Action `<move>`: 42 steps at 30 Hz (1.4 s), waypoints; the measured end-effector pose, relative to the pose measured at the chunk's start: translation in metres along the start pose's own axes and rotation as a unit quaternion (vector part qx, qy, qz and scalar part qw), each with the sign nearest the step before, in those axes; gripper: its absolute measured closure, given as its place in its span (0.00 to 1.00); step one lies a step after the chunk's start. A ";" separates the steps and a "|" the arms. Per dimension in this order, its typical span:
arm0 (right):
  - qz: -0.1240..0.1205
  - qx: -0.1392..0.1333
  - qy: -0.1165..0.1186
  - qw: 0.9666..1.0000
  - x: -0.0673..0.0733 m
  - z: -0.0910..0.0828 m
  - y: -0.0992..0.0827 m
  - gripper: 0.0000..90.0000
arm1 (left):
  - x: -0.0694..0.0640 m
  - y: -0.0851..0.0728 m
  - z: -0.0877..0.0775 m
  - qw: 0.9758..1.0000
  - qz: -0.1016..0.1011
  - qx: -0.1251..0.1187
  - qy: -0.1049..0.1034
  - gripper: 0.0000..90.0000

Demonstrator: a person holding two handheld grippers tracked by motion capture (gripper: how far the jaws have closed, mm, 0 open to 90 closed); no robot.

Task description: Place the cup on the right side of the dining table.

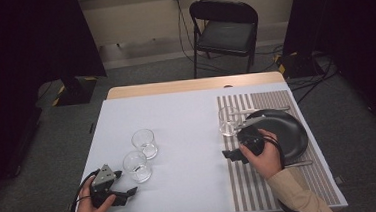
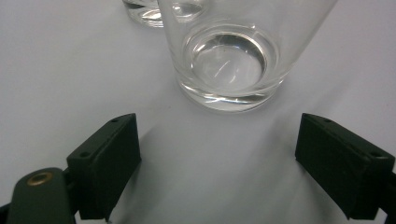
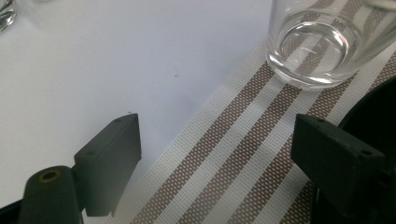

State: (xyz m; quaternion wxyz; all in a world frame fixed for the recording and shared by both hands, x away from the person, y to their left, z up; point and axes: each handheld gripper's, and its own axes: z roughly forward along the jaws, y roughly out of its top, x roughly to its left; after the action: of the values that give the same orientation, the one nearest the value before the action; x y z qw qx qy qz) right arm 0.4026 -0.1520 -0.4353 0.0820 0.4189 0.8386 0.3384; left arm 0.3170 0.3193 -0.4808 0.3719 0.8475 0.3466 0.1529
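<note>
Glass tumblers numbered three: two near the table's (image 1: 176,107) front-left corner, one (image 1: 227,121) on the striped placemat (image 1: 246,182) beside the black plate (image 1: 290,134). Left gripper (image 1: 123,185) stood wide open and empty just short of the nearest tumbler (image 2: 229,60); closing around it seemed the next move. Right gripper (image 1: 232,154) gaped empty over the placemat's left edge.

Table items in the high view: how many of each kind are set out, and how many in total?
Clear glasses: 3 (near glass, second glass, glass on the placemat)
Black plate: 1
Striped placemat: 1
Cutlery pieces: 2 (one behind the plate, one in front)
Total: 7
</note>
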 end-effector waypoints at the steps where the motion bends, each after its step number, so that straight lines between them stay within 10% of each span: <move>1: 0.001 0.002 -0.001 1.000 0.001 0.000 -0.001 0.17 | 0.000 0.000 0.000 1.000 0.000 0.000 0.000 0.15; 42: -0.007 0.011 0.025 1.000 0.007 -0.001 -0.021 0.17 | 0.000 0.000 0.000 1.000 0.000 0.000 0.000 0.15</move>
State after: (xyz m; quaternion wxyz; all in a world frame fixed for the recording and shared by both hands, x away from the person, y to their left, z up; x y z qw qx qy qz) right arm 0.3844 -0.1563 -0.4471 0.0590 0.4051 0.8471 0.3388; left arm 0.3170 0.3192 -0.4808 0.3719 0.8474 0.3468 0.1529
